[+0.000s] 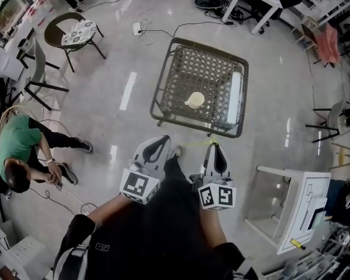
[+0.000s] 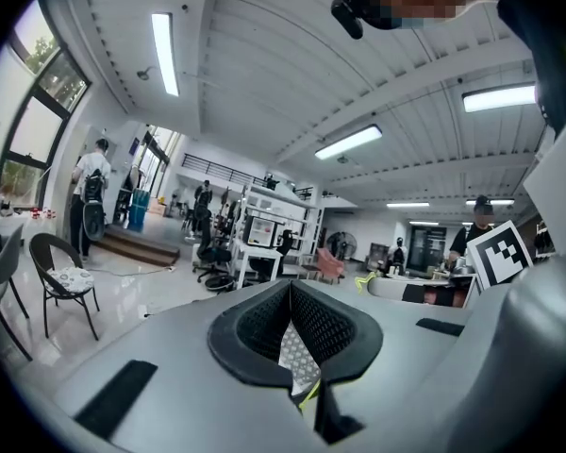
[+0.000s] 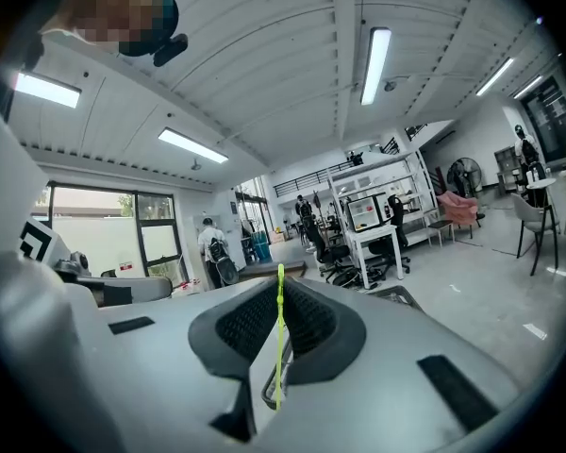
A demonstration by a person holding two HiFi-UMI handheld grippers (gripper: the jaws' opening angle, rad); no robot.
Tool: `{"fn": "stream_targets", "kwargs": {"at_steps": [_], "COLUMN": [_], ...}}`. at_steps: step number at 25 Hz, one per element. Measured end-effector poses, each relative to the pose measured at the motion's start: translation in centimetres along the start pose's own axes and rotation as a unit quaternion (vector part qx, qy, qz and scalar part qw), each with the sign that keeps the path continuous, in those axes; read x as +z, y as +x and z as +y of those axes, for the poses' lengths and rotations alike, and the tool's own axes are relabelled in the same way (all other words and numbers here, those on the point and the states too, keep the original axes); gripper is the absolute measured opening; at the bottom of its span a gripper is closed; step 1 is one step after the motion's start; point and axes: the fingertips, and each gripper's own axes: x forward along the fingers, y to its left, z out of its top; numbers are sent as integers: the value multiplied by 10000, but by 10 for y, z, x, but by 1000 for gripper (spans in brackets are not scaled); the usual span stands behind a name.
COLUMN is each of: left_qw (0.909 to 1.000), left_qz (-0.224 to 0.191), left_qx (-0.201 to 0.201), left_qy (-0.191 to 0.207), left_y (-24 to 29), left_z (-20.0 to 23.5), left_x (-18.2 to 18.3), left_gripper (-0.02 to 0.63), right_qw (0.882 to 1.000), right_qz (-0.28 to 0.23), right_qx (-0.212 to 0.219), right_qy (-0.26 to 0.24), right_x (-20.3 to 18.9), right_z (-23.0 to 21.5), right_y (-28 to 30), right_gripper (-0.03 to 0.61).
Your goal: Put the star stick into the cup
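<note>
Nearest us, our right claw (image 3: pixel 279 300) clamps the stick (image 3: pixel 280 340); our left claw (image 2: pixel 292 310) is closed. Cup (image 1: pixel 194 100) stands on the mesh surface (image 1: pixel 213 69).

A thin yellow-green star stick (image 3: pixel 280 338) was held upright, clamped between the closed jaws of the right gripper (image 3: pixel 280 289). A round cream cup (image 1: pixel 194 100) was set on the lattice table (image 1: pixel 221 74), well apart from the stick.

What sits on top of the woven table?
A cream cup near the middle and a long white object along the right edge. The floor under the woven table is mostly hidden by its weave.
</note>
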Motion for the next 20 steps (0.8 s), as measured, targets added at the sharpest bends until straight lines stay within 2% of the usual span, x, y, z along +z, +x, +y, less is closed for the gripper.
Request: {"fn": "stream_targets", "kwargs": {"at_steps": [11,16,20], "left_qw": [9994,9988,9984], "left_qz": [241,233,298], "left_qx": [238,414,481], "left_qy": [-59,-71,-80], "left_y": [113,142,155], "left_z": [20,26,37], "left_x": [5,10,13], "left_gripper": [17,17,17], "right_qw": [9994,9983,9979], "right_qz": [230,345,471], "right_qx": [272,469,439], "right_qy": [-9,-56,-81], "right_x": [8,3,-7], "right_z": [-66,-85,-95], "right_y": [105,141,170], "right_gripper": [20,20,20]}}
